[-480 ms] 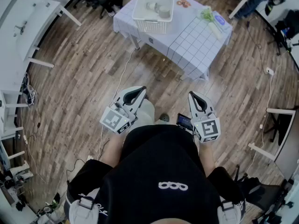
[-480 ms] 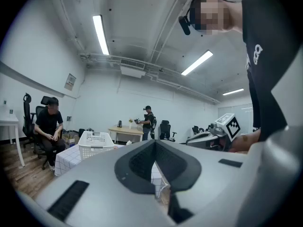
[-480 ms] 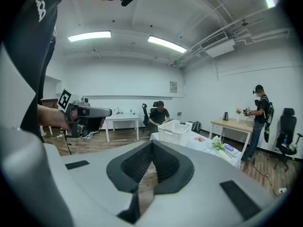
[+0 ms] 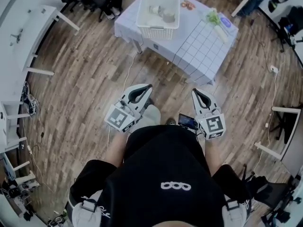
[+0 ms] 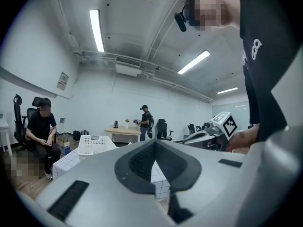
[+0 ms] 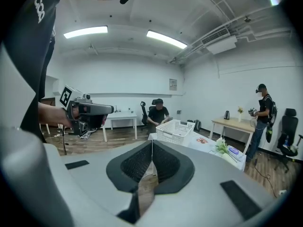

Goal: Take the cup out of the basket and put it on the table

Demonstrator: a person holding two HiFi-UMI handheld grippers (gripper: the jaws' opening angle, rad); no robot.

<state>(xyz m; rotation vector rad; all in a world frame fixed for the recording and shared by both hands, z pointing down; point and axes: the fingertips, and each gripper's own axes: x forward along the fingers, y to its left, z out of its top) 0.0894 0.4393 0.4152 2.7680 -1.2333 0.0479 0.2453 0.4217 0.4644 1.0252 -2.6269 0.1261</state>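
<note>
Left hand-held gripper (image 4: 148, 87) and right hand-held gripper (image 4: 194, 91), jaws together and empty, are held at mid-frame over the wood floor (image 4: 80, 84). The cup (image 4: 169, 16) is inside the white basket (image 4: 157, 30) (top centre) on the checked surface (image 4: 199, 48).

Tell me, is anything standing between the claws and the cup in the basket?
Nothing visible blocks the way: open wooden floor separates the left claw and right claw from the table. The cup lies inside the white basket, whose walls surround it.
</note>
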